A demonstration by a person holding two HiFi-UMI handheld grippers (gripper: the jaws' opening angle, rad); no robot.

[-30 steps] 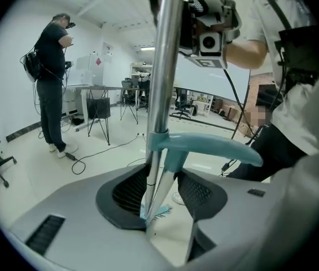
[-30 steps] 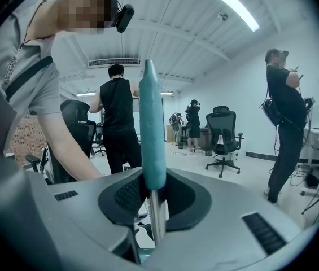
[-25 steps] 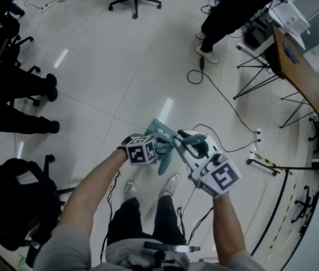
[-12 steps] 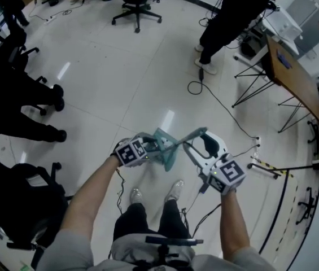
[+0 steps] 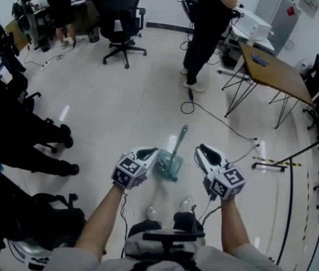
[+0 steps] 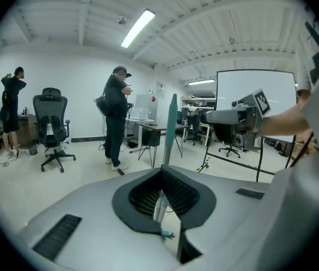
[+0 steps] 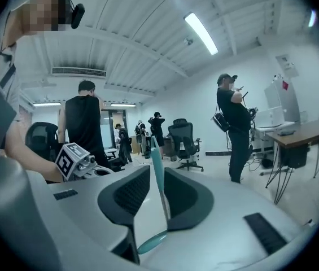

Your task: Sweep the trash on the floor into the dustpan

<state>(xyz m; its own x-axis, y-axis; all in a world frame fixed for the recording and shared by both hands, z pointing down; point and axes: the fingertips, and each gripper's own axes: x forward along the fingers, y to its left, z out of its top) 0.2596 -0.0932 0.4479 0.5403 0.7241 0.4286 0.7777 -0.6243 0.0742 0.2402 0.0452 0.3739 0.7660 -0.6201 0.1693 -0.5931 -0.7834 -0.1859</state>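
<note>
A teal dustpan [image 5: 169,168] stands on the floor in front of my feet, its long handle [image 5: 180,141] rising upright. My left gripper [image 5: 151,153] hangs just left of it, raised. Its jaws have just closed and are shut on nothing. The handle [image 6: 171,123] shows beyond that gripper [image 6: 162,171]. My right gripper [image 5: 202,149] is to the right of the handle and apart from it. Its jaws have just been closing and still stand a little apart. The handle [image 7: 154,157] appears through the gap of the right gripper [image 7: 157,173], with no pad pressing on it.
A person in black [image 5: 204,27] stands ahead by a wooden desk [image 5: 272,66]. A cable [image 5: 204,109] trails across the tiles towards me. An office chair [image 5: 122,21] is at the back, seated people's legs [image 5: 35,145] at the left, a power strip [image 5: 255,147] at the right.
Both grippers had the dustpan set between them, the left on the pan, the right at the handle. Now both are off it and higher, and the view has tilted up.
</note>
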